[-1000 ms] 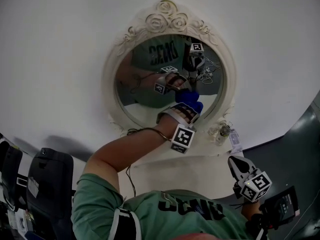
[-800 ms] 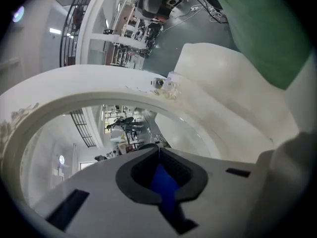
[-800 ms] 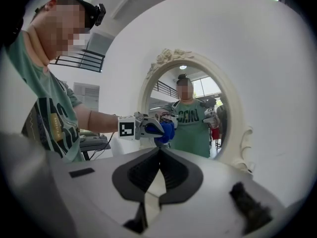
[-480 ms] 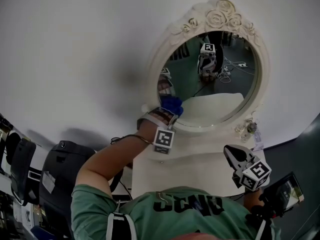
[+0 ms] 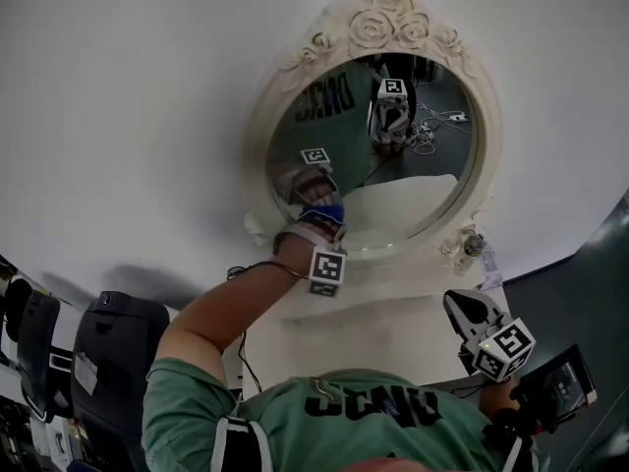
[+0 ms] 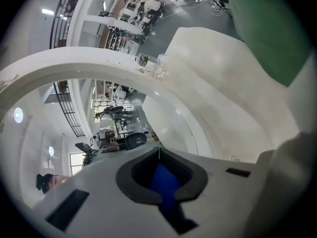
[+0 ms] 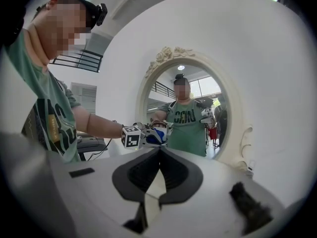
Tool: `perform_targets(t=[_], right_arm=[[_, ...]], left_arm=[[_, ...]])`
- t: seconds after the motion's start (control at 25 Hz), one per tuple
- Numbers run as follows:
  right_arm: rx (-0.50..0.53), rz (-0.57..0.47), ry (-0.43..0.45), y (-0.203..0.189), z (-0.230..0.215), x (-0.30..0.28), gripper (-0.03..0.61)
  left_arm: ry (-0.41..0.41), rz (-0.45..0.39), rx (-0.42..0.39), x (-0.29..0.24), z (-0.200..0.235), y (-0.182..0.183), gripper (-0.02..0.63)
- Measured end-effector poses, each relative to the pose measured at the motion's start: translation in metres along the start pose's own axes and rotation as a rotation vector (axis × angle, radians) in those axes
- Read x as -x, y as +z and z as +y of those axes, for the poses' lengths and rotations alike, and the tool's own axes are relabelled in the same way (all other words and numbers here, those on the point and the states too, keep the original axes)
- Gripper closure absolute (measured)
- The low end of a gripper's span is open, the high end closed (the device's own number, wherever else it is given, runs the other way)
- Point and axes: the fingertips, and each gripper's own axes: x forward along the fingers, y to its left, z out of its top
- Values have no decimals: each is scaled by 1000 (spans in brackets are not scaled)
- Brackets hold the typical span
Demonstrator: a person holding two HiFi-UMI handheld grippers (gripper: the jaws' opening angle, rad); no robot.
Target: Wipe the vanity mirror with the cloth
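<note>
Our left gripper [image 5: 316, 224] pinches the blue cloth [image 5: 323, 211] against the mirror [image 5: 437, 160], now at its lower-left rim, having slid over from the lower middle. Our right gripper [image 5: 458, 304], jaws pressed together and empty, hangs below the mirror.

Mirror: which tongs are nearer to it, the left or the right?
Left. The left tongs hold the cloth at the lower left of the mirror; the right tongs are low to the right, below it and apart from it.
</note>
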Motion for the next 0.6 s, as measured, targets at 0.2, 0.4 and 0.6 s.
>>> perform_targets(t=[0.2,0.4,0.6], right_arm=[[-25,7,-67,-10,-48,45,566],[-50,-2,-127,-19,-90,91,566],[-77,-10,-184,-31,-123,130,566]], left_arm=[[3,-62,-36,-34,30,75,598],[11,-118,-72,-65,64,153,598],[23,-155,-101,-84,94,210,598]])
